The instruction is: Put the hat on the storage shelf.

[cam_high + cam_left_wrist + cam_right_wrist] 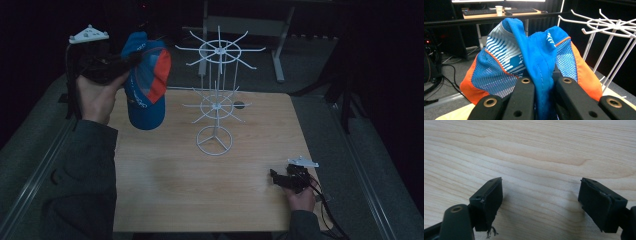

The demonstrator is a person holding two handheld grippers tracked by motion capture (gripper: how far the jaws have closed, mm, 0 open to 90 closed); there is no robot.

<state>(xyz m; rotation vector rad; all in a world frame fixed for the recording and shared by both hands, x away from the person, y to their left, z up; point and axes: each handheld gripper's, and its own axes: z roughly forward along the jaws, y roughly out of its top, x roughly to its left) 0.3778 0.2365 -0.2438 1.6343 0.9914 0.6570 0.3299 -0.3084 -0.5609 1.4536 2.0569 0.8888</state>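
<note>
A blue cap (145,85) with orange panels and white stripes hangs from my left gripper (131,59), raised above the table's far left corner. In the left gripper view the black jaws are shut on a fold of the cap (534,60), near my left gripper (546,81) tips. A white wire hook stand (216,95) with two tiers of radiating hooks rises at the table's middle back, just right of the cap; its upper hooks (609,25) lie close. My right gripper (277,177) rests low at the table's front right, open with bare wood between its jaws (540,195).
The wooden table (200,185) has grey carpet on both sides. A metal rail (35,180) runs along the left. A desk with keyboards and a paper cup (498,10) stands behind. Cables trail from the right gripper off the table's front right corner.
</note>
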